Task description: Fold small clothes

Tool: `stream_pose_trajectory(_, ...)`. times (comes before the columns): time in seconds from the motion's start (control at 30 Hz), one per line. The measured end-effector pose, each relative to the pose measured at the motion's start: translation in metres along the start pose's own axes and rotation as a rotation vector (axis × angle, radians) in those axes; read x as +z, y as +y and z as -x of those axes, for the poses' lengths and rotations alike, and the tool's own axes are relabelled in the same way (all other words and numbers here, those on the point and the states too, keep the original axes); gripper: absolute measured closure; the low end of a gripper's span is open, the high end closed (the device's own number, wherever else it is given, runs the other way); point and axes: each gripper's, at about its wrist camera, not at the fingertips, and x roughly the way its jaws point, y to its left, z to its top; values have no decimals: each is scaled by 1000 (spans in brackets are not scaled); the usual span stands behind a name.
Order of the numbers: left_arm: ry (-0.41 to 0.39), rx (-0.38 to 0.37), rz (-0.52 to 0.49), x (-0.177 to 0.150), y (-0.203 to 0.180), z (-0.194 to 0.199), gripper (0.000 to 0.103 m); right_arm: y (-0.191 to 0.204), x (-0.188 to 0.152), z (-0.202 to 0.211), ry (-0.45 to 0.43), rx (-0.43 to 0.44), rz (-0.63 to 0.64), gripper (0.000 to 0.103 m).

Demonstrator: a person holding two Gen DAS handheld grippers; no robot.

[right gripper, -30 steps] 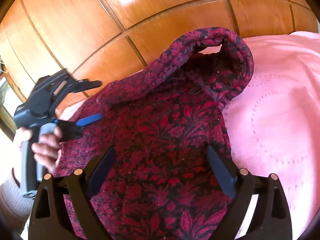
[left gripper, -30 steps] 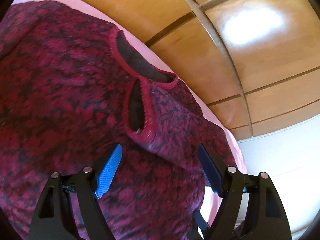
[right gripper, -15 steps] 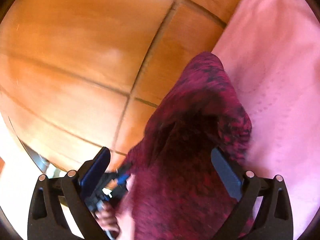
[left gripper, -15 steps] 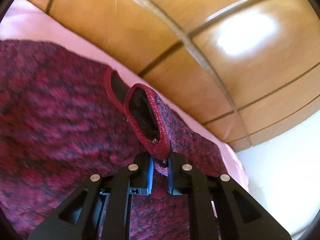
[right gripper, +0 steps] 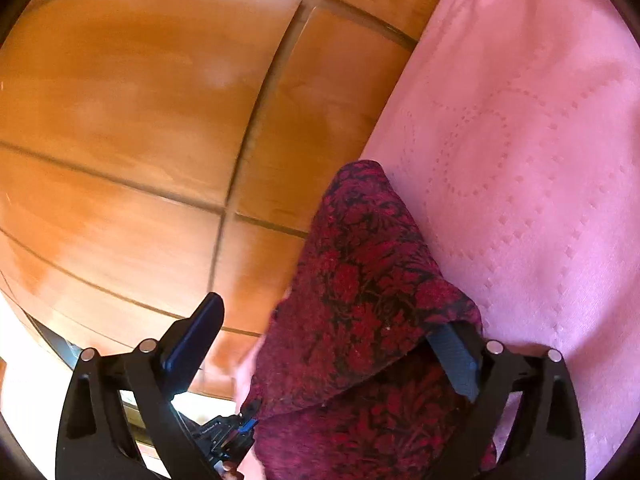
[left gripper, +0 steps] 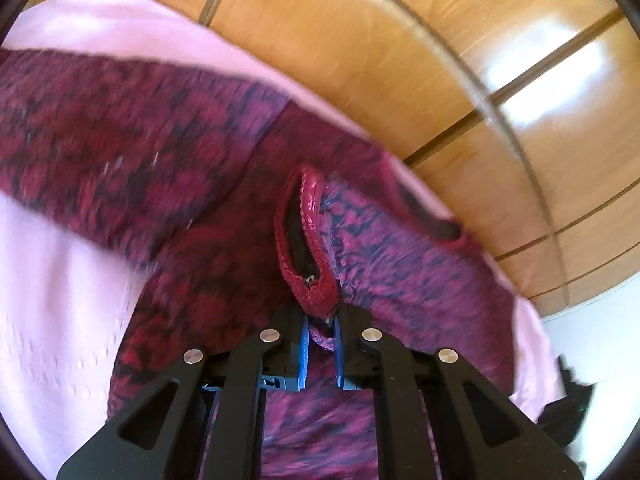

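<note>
A small dark red and black patterned knit garment (left gripper: 168, 168) lies on a pink cloth (left gripper: 52, 280). My left gripper (left gripper: 321, 340) is shut on the garment's red ribbed cuff (left gripper: 308, 264), which stands up between the blue pads. In the right wrist view a folded part of the same garment (right gripper: 360, 292) lies between the fingers of my right gripper (right gripper: 324, 344). That gripper is open, and the cloth drapes over its right finger (right gripper: 456, 356). The left gripper (right gripper: 228, 436) shows low in that view.
A glossy orange wooden panelled wall (right gripper: 140, 100) stands right behind the pink cloth (right gripper: 540, 140). In the left wrist view the wall (left gripper: 480, 80) fills the upper right, with a white surface (left gripper: 592, 332) and a dark item (left gripper: 568, 408) at the right edge.
My left gripper closed on the cuff and has pulled it over the garment toward the middle. My right gripper swung toward the wall and stays open with the fabric now draped on it.
</note>
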Motion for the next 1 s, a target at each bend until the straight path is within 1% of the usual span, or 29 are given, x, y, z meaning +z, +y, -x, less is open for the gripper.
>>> stream_pose_trajectory(0.1, -6, 33, -49, -7, -6, 3, 94, 0, -1, -1, 8, -33, 10, 11)
stream_pose_trajectory(0.17, -4, 50, -70, -6, -8, 4, 94, 5, -1, -5, 30, -82, 54, 11)
stream_pose_trajectory(0.2, -3, 51, -76, -6, -9, 5, 94, 10, -3, -6, 47, -108, 88, 10)
stream_pose_trajectory(0.23, -7, 46, -87, -6, -13, 6, 94, 18, -5, -6, 72, -139, 133, 6)
stream_pose_trajectory(0.27, -18, 49, -119, -7, -16, 10, 94, 22, -10, -3, 85, -158, 164, 4)
stream_pose_trajectory(0.33, -27, 61, -157, -11, -18, 14, 94, 30, -16, 8, 93, -196, 224, 3)
stream_pose_trajectory(0.43, -26, 52, -145, -12, -13, 12, 94, 43, -29, 24, 128, -213, 321, 3)
stream_pose_trajectory(0.5, -27, 47, -133, -11, -11, 9, 94, 58, -39, 32, 127, -226, 415, 3)
stream_pose_trajectory(0.6, -35, 51, -148, -12, -15, 9, 94, 78, -50, 31, 114, -238, 533, 3)
stream_pose_trajectory(0.67, -51, 63, -176, -13, -24, 10, 94, 85, -54, 18, 109, -259, 579, 4)
stream_pose_trajectory(0.73, -67, 69, -196, -12, -27, 13, 94, 85, -53, -1, 121, -289, 595, 6)
stream_pose_trajectory(0.77, -76, 75, -202, -12, -29, 15, 94, 82, -52, -12, 131, -316, 599, 8)
stream_pose_trajectory(0.83, -83, 84, -211, -8, -31, 14, 94, 71, -49, -30, 136, -402, 603, 9)
stream_pose_trajectory(0.87, -81, 86, -211, -6, -31, 12, 94, 63, -48, -38, 146, -439, 602, 12)
stream_pose_trajectory(0.9, -80, 96, -214, -5, -32, 10, 93, 58, -49, -43, 152, -459, 603, 13)
stream_pose_trajectory(0.93, -72, 126, -222, -5, -32, 4, 93, 54, -53, -48, 152, -479, 632, 13)
stream_pose_trajectory(1.0, -37, 160, -217, -8, -28, -10, 92, 53, -64, -56, 142, -527, 713, 12)
